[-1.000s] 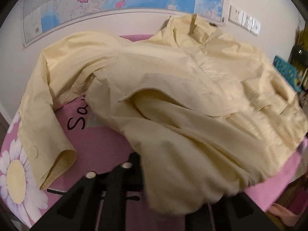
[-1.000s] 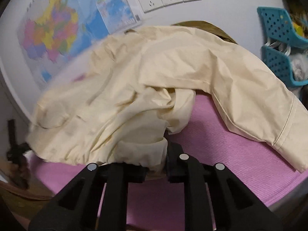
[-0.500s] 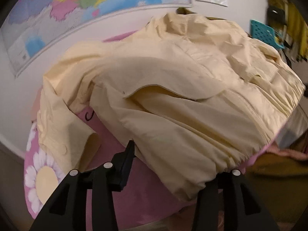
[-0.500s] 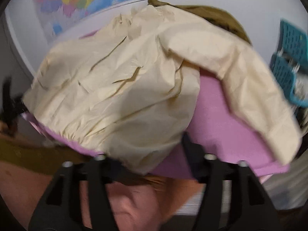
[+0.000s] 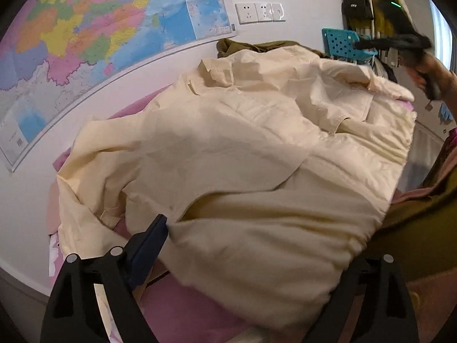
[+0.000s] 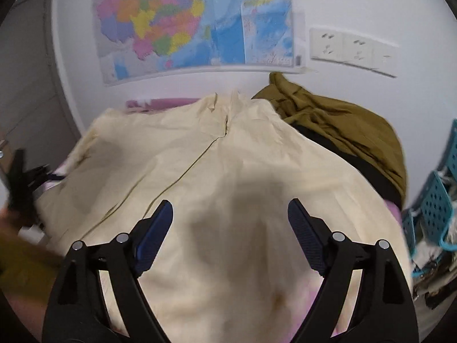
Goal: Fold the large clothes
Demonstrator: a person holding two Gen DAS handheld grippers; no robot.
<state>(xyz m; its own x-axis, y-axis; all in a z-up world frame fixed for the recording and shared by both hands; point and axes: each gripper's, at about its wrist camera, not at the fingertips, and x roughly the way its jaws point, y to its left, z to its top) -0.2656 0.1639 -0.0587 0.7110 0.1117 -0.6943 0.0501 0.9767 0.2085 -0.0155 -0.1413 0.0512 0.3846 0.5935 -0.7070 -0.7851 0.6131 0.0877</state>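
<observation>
A cream jacket (image 5: 242, 154) lies spread on the pink bed cover (image 5: 177, 314), collar toward the wall. My left gripper (image 5: 251, 245) is at its near hem with its jaws opening. The loose hem lies between them and hides the right finger, and the blue left pad (image 5: 151, 240) stands free of the cloth. My right gripper (image 6: 228, 217) hovers above the jacket (image 6: 200, 171), jaws opening, nothing between them. A hand holds that right gripper (image 5: 400, 43) high at the far right of the left wrist view. The left gripper (image 6: 20, 183) shows blurred at the left edge.
An olive garment (image 6: 342, 131) is heaped by the wall behind the collar. Blue perforated baskets (image 6: 437, 200) stand at the right. A map (image 5: 100, 28) and wall sockets (image 5: 260, 13) are on the wall, a door (image 6: 25, 71) at far left. Clothes hang at upper right (image 5: 371, 0).
Both grippers went from shut on the jacket's hem to wide apart, and the hem dropped onto the bed. The right gripper rose and now looks down on the jacket.
</observation>
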